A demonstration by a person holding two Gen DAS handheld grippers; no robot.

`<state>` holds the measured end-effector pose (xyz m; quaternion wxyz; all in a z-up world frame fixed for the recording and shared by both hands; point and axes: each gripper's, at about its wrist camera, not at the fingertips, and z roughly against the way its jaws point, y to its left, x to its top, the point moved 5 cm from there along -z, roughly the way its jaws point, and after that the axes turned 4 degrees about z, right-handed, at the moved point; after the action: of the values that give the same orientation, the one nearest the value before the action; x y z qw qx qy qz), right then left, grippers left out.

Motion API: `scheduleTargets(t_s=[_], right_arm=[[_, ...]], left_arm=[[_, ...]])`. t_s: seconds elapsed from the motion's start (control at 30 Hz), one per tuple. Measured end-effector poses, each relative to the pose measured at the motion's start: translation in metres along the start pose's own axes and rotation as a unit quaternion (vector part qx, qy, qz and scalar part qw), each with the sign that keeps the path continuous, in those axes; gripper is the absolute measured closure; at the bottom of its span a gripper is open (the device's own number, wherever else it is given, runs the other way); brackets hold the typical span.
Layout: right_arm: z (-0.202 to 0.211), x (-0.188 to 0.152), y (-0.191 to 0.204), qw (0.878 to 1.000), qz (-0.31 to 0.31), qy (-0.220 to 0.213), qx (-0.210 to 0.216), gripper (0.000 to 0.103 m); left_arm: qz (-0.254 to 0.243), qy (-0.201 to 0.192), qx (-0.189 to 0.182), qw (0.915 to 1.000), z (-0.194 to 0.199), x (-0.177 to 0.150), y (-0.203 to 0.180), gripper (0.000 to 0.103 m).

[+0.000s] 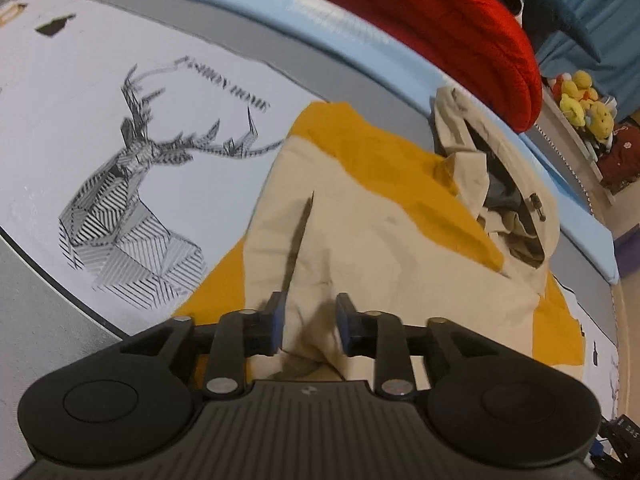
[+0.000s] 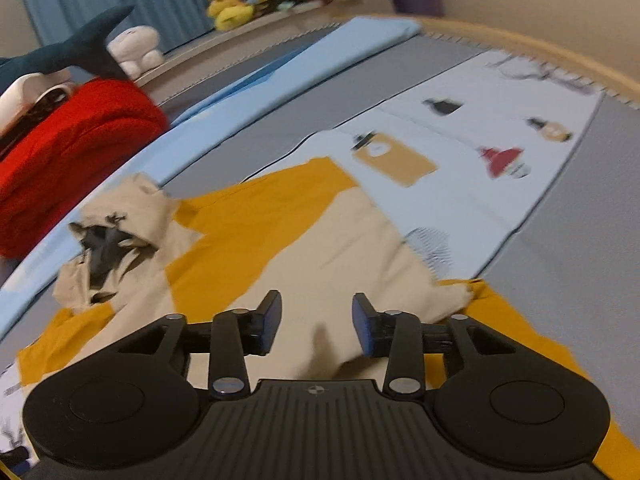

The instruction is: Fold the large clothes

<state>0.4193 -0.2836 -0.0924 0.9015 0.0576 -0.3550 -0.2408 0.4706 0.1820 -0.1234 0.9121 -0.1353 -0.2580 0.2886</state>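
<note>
Both grippers tilt steeply down over the bed. The left gripper [image 1: 310, 326] has its blue pads [image 1: 277, 326] apart, a raised fold of cloth between them, not pinched. The right gripper [image 2: 316, 324] also stands open above the cloth. The beige and mustard hooded jacket [image 1: 360, 216] lies crumpled, soft and matte, on the grey and white printed bedspread [image 1: 80, 92], hood near a chunky red knit [image 1: 448, 28].

Motion blurs the printed bedsheet [image 2: 460, 160] in the right wrist view; its small figures stay unreadable.
</note>
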Motion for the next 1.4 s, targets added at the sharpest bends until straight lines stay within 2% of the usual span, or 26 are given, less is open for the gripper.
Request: scheduleTargets(t_s=[0.13,0.3,0.73,0.8,0.87,0.9,0.93,1.13,1.2,1.27,1.3,1.33,1.4], right_arm=[[-0.016,-0.003,0.003,0.998,0.001,0.044,0.034,0.057],[-0.024,-0.012,0.010,0.997,0.004,0.068,0.034,0.057],[-0.034,-0.016,0.010,0.996,0.008,0.087,0.028,0.057],[-0.035,-0.017,0.010,0.996,0.008,0.089,0.027,0.057],[-0.036,-0.017,0.011,0.996,0.009,0.090,0.027,0.057],[-0.036,-0.017,0.011,0.995,0.010,0.091,0.027,0.057],[-0.037,-0.017,0.011,0.995,0.011,0.092,0.027,0.057],[-0.037,-0.015,0.011,0.995,0.011,0.091,0.026,0.057],[-0.037,-0.014,0.011,0.995,0.011,0.091,0.027,0.057],[-0.041,-0.015,0.007,0.995,0.009,0.100,0.020,0.057],[-0.045,-0.017,0.003,0.994,0.005,0.110,0.012,0.057],[-0.049,-0.019,-0.002,0.993,0.000,0.119,0.003,0.057],[-0.055,-0.022,-0.012,0.991,-0.011,0.134,-0.014,0.057]], left_arm=[[-0.002,0.013,0.011,0.9999,-0.007,-0.004,0.001,0.069],[-0.005,0.018,0.021,0.9996,-0.011,-0.005,0.001,0.069],[-0.011,0.021,0.020,0.9995,-0.011,-0.007,-0.003,0.071],[-0.018,0.021,0.025,0.9993,-0.012,-0.008,-0.003,0.078],[-0.033,0.019,0.037,0.9986,-0.012,-0.008,-0.004,0.094],[-0.039,0.017,0.039,0.9983,-0.011,-0.008,-0.004,0.099],[-0.041,0.013,0.039,0.9983,-0.009,-0.007,-0.005,0.103],[-0.039,-0.054,0.047,0.9967,0.026,0.005,-0.012,0.103],[-0.044,-0.053,0.071,0.9951,0.027,0.004,-0.012,0.103],[-0.047,-0.032,0.088,0.9945,0.021,0.002,-0.011,0.102],[-0.054,-0.042,0.095,0.9931,0.023,0.002,-0.013,0.102],[-0.066,-0.063,0.095,0.9913,0.028,0.003,-0.018,0.102],[-0.083,-0.086,0.071,0.9903,0.037,0.005,-0.027,0.100]])
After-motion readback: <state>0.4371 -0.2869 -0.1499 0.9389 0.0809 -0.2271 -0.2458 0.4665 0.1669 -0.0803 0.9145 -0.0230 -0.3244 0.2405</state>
